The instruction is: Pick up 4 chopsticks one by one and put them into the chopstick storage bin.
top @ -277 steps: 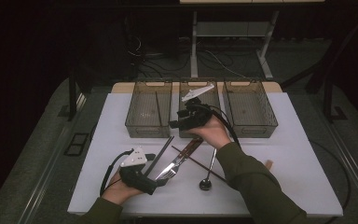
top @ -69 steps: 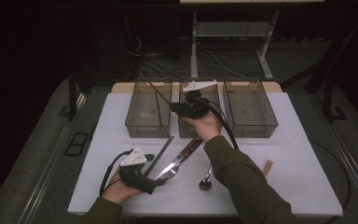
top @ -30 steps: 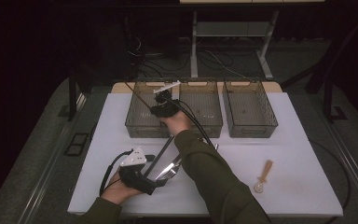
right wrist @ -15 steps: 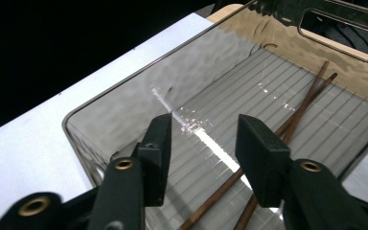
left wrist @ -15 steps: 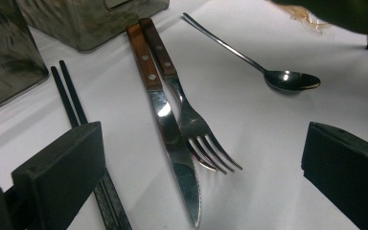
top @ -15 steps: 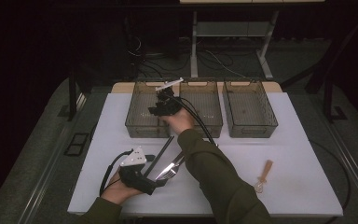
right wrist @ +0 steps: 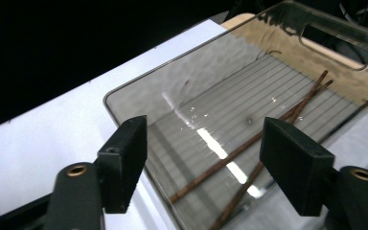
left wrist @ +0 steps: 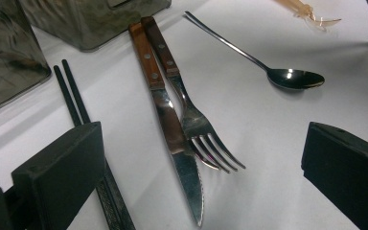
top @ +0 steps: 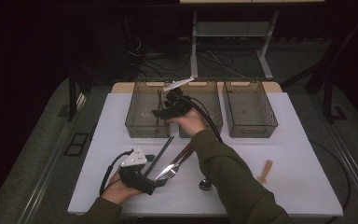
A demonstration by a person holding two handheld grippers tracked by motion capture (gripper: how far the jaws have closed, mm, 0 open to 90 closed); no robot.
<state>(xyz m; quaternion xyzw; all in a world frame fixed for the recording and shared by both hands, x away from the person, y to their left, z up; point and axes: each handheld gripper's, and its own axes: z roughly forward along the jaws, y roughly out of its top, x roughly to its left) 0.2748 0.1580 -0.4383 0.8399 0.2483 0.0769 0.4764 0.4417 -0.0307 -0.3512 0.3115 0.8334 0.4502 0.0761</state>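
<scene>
Right hand-held gripper (right wrist: pixel 203 165) above binned brown chopsticks (right wrist: pixel 249 143)

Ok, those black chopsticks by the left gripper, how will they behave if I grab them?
The black chopsticks look thin, straight and stiff, so probably light. They lie loose side by side on the smooth table, so one may slide or roll away. The open left gripper should probably close across both.

chopsticks (right wrist: pixel 249 143) in left bin (top: pixel 137 122), fork (left wrist: pixel 191 115) beside knife (left wrist: pixel 167 120)

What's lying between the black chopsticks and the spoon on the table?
A wooden-handled knife and fork, side by side, lie between the black chopsticks and the spoon, seen in the left gripper view.
</scene>
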